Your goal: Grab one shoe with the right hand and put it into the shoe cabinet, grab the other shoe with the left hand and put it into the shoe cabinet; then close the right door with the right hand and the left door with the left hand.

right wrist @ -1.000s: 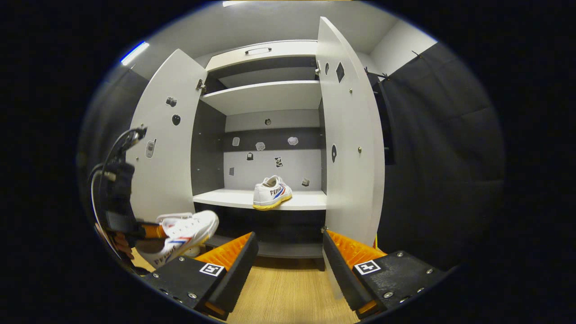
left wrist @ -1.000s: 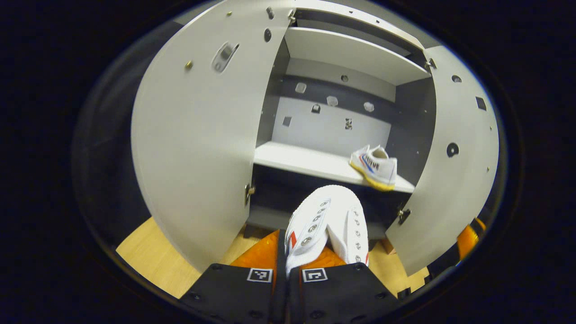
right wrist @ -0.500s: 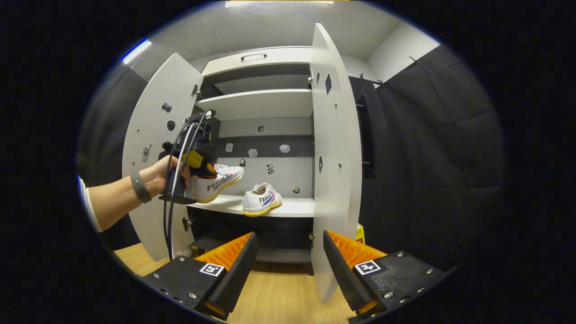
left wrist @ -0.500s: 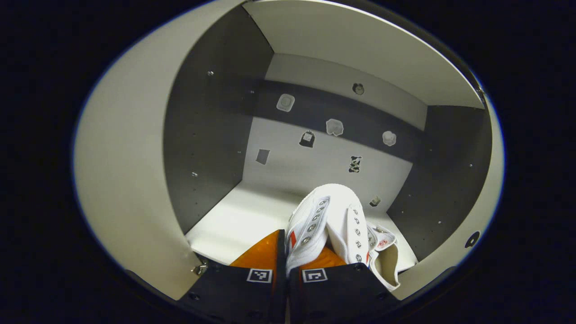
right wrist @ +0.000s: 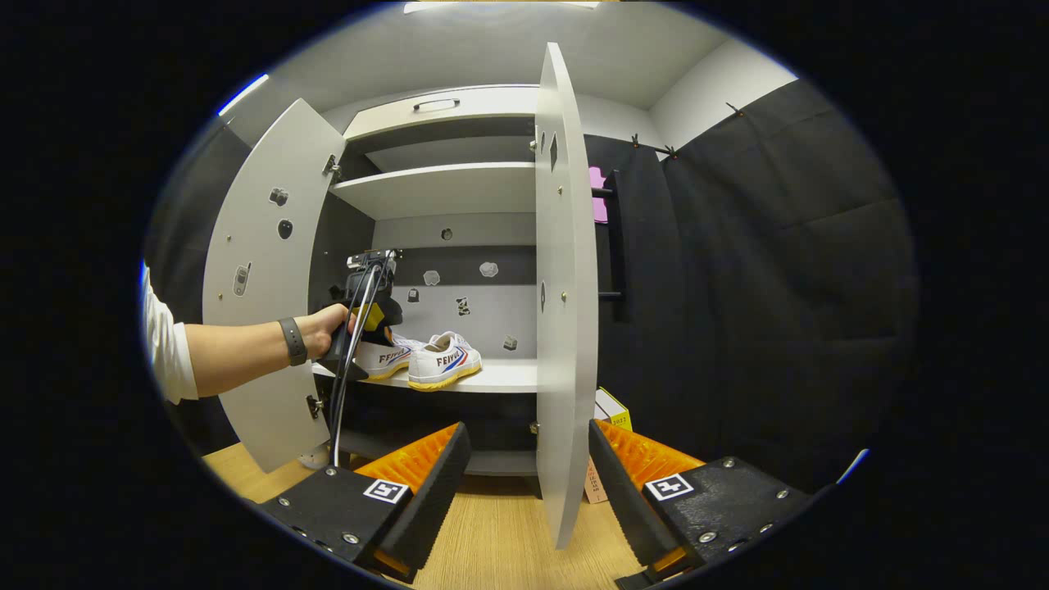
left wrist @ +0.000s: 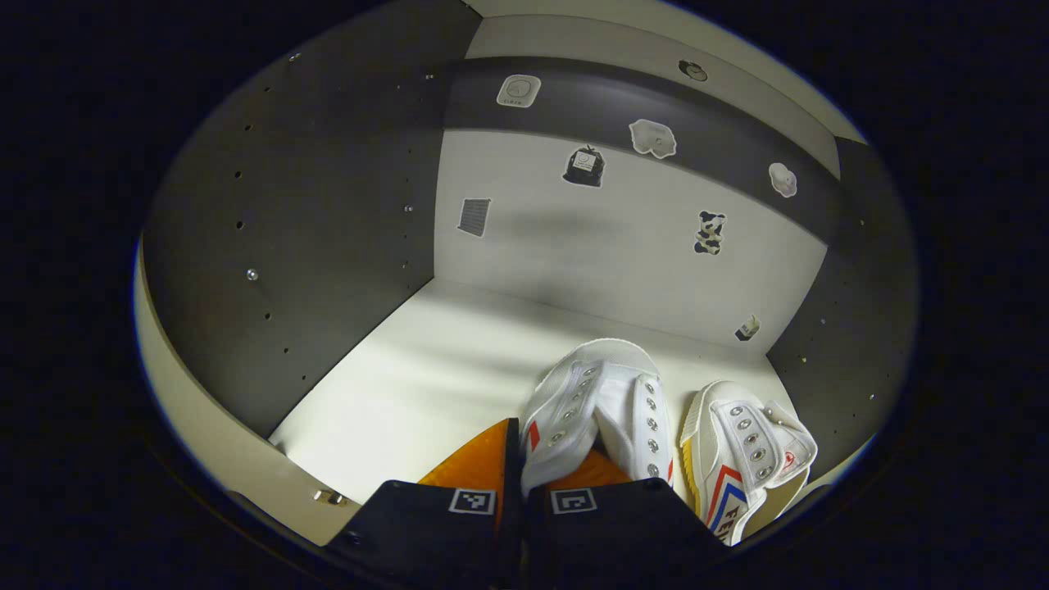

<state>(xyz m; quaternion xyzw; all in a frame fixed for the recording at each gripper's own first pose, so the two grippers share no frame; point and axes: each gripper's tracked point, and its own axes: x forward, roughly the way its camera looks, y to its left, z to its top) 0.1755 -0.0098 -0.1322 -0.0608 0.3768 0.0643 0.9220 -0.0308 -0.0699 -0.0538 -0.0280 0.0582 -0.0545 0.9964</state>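
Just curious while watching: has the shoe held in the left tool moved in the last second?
Yes. In the right gripper view, the held shoe has gone from low outside the left door up onto the shelf, beside the other shoe.

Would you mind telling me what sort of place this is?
Probably a recording booth set up like a home entryway: a shoe cabinet with open doors, black cloth walls, and a wood floor.
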